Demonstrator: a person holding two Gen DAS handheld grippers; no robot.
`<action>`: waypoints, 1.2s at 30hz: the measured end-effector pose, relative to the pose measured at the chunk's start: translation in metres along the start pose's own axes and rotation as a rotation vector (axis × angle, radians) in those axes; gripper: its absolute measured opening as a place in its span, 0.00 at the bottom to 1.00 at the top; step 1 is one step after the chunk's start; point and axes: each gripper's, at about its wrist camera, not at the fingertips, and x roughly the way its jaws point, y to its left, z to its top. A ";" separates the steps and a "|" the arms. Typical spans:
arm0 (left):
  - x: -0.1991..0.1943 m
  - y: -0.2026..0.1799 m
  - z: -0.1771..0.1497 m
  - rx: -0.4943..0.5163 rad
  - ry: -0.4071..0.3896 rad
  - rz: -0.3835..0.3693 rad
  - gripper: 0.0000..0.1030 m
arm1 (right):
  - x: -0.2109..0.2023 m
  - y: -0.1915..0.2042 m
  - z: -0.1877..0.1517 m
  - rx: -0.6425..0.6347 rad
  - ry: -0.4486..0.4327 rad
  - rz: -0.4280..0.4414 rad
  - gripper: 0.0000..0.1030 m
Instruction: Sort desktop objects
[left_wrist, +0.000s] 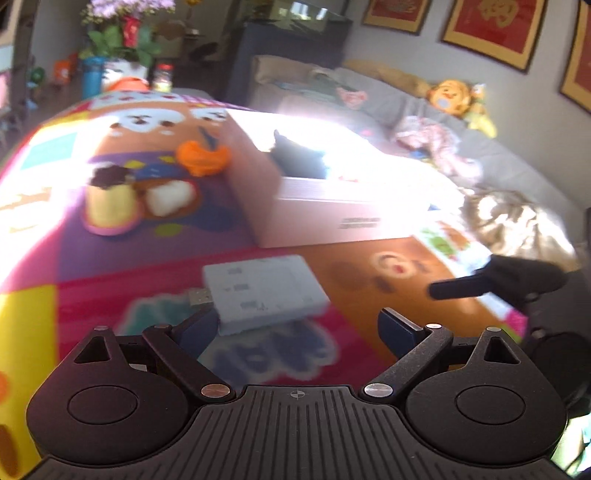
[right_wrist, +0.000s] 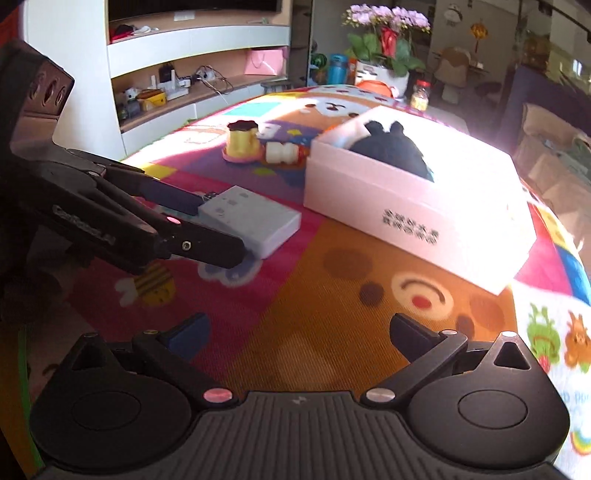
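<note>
A flat pale grey USB hub (left_wrist: 264, 291) with a metal plug lies on the colourful mat; it also shows in the right wrist view (right_wrist: 255, 221). My left gripper (left_wrist: 297, 328) is open, its fingers on either side of the hub's near end; it appears from the side in the right wrist view (right_wrist: 218, 229). My right gripper (right_wrist: 299, 332) is open and empty above the orange part of the mat; one finger (left_wrist: 461, 286) shows in the left wrist view. An open white box (right_wrist: 402, 206) holds a black object (right_wrist: 391, 147).
A yellow cup-shaped toy (right_wrist: 242, 144), a white toy (right_wrist: 280, 153) and an orange toy (left_wrist: 203, 157) lie on the mat behind the hub. A grey sofa with cushions (left_wrist: 443, 122) stands right of the table. Shelves (right_wrist: 192, 74) and flowers (right_wrist: 388, 33) are farther back.
</note>
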 end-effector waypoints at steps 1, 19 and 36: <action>-0.001 -0.005 0.001 0.004 -0.005 -0.022 0.94 | -0.001 -0.001 -0.002 0.007 0.002 -0.004 1.00; -0.051 0.041 0.012 -0.089 -0.166 0.611 0.97 | 0.074 0.030 0.064 0.125 -0.002 -0.049 0.79; 0.044 0.066 0.059 0.074 -0.130 0.644 0.80 | 0.001 -0.052 -0.016 0.246 -0.070 -0.153 0.82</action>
